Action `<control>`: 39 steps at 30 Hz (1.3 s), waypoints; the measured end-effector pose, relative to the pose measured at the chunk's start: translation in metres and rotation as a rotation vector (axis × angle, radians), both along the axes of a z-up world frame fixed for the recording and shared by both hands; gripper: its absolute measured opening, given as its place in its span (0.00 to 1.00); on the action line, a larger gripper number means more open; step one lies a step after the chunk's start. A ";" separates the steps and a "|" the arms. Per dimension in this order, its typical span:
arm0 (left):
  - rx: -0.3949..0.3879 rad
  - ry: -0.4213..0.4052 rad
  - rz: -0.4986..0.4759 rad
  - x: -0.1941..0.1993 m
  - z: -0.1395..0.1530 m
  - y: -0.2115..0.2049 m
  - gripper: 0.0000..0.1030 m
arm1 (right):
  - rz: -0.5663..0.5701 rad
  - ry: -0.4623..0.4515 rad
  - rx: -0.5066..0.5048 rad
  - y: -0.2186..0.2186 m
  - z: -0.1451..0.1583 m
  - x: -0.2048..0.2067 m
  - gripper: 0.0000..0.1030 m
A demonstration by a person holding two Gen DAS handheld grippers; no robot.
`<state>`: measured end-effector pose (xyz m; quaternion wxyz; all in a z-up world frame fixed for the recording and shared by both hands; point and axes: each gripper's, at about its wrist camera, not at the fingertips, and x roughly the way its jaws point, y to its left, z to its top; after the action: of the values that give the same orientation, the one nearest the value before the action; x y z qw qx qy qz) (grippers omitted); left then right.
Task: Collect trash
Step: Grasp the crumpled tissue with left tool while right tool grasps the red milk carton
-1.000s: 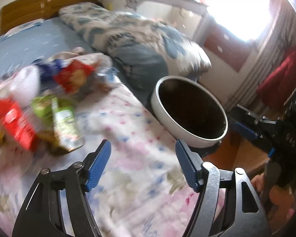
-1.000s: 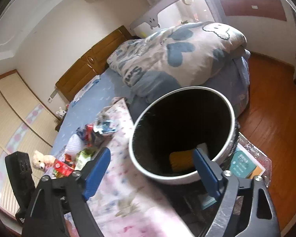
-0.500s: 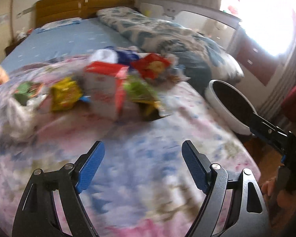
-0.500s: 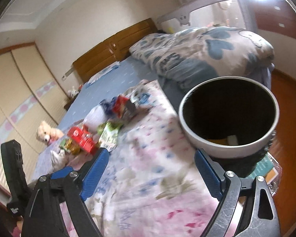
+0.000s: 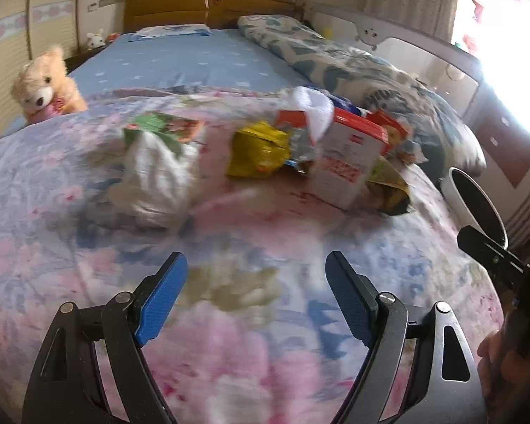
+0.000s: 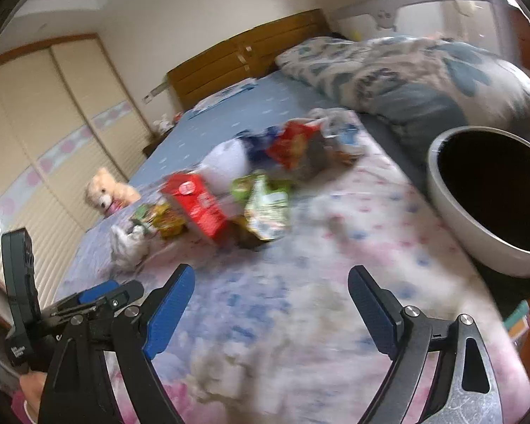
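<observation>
Left wrist view, one red carton [image 5: 346,162], one bin [image 5: 477,205], both grippers' fingers [image 5: 162,293] released, empty.

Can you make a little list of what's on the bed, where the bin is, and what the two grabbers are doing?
Place: floral pink and blue bedspread
Trash pile: red and white carton, crumpled yellow wrapper, crumpled white plastic bag, green snack packet, red snack packet
Bin: round white bin with dark inside, beside the bed's edge
Toy: cream teddy bear, sitting apart from the trash
Left gripper: open, empty, above the bedspread
Right gripper: open, empty, above the bedspread
</observation>
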<state>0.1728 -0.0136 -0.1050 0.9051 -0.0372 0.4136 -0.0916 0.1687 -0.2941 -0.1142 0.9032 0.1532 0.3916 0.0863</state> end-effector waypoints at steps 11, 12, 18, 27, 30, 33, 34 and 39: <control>0.032 0.019 0.057 0.024 -0.001 0.041 0.80 | 0.141 0.035 -0.014 0.059 -0.018 0.042 0.81; 0.038 0.017 0.058 0.027 -0.001 0.043 0.80 | 0.152 0.043 -0.017 0.063 -0.020 0.048 0.80; 0.050 0.016 0.060 0.049 -0.001 0.057 0.80 | 0.192 0.056 -0.047 0.084 -0.026 0.077 0.77; 0.007 0.062 0.019 0.078 -0.016 0.063 0.54 | 0.182 0.058 -0.079 0.089 -0.030 0.112 0.63; -0.010 0.059 0.003 0.077 -0.017 0.061 0.46 | 0.186 0.070 -0.074 0.092 -0.034 0.113 0.59; -0.021 0.052 -0.023 0.071 -0.014 0.057 0.44 | 0.205 0.071 -0.045 0.092 -0.030 0.102 0.58; -0.022 0.049 -0.032 0.067 -0.013 0.055 0.43 | 0.205 0.066 -0.036 0.090 -0.028 0.093 0.58; -0.041 0.034 -0.076 0.046 -0.006 0.042 0.43 | 0.188 0.062 -0.005 0.076 -0.019 0.068 0.57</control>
<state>0.2189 0.0282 -0.1105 0.8929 -0.0418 0.4280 -0.1336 0.2367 -0.2179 -0.1336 0.8788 0.1162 0.4323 0.1651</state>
